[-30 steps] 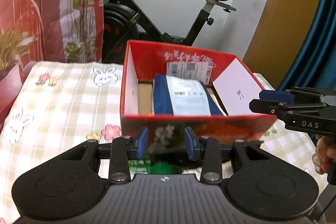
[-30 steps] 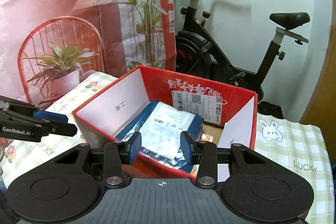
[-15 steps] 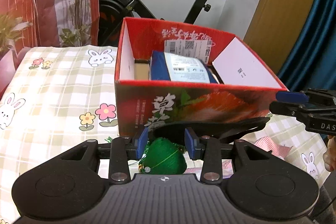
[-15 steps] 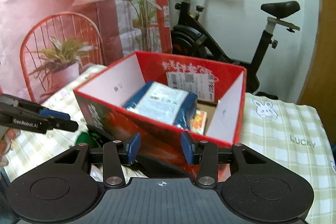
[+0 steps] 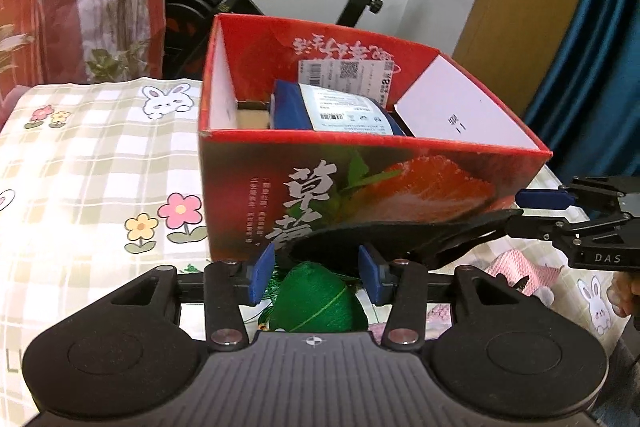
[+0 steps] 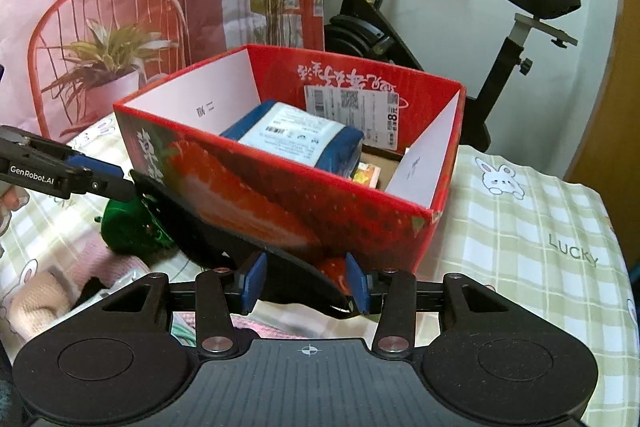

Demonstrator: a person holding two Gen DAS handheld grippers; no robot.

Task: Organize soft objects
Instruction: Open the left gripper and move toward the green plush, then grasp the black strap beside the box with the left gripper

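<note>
While both grippers, left [image 5: 316,277] and right [image 6: 306,281], hang with jaws open and empty around the black fabric piece [image 5: 384,237], a lopsided pinch could drag it against the strawberry box [image 5: 360,179].

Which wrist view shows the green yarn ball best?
The left wrist view: the green yarn ball sits nearly whole between the left gripper's fingers. In the right wrist view, the ball is off left, partly covered by a black flat item.
</note>
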